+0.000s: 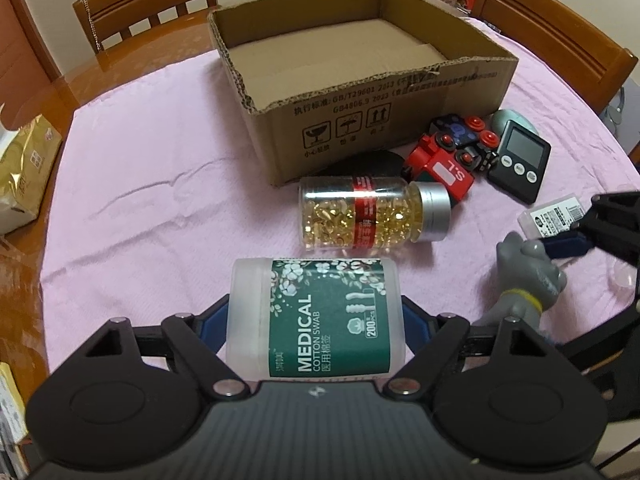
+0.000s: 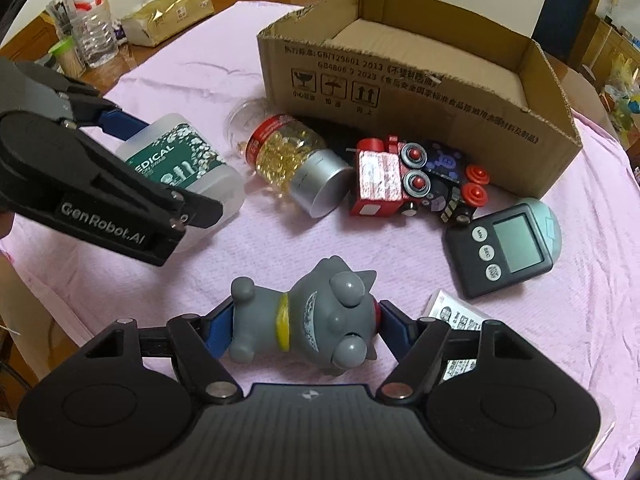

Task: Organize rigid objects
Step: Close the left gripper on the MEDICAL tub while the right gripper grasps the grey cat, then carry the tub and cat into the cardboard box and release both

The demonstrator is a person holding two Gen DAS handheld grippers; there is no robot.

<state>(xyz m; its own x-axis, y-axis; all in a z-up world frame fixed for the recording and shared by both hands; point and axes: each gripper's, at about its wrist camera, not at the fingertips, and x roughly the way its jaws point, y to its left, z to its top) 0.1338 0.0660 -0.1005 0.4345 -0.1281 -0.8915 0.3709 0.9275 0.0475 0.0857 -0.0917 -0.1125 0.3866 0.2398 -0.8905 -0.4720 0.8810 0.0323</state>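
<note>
A frosted cotton swab box [image 1: 316, 320] with a green "MEDICAL COTTON SWAB" label lies on the pink cloth. My left gripper [image 1: 314, 312] is shut on it, one blue pad on each side; the right wrist view shows this gripper [image 2: 168, 168] and box [image 2: 180, 160] at the left. A grey cat figure [image 2: 312, 320] with a yellow collar lies on its side between the fingers of my right gripper [image 2: 304, 320], whose pads press on its feet and head. The left wrist view shows the figure [image 1: 528, 276] at the right edge. An open cardboard box [image 1: 360, 80] stands behind.
Between the grippers and the cardboard box [image 2: 400, 92] lie a capsule bottle [image 1: 360, 216], a red toy train [image 1: 444, 164], a black timer [image 1: 520, 156] and a small labelled packet [image 1: 556, 214]. A gold bag [image 1: 24, 172] and a water bottle [image 2: 90, 16] stand left. Wooden chairs [image 1: 148, 4] ring the table.
</note>
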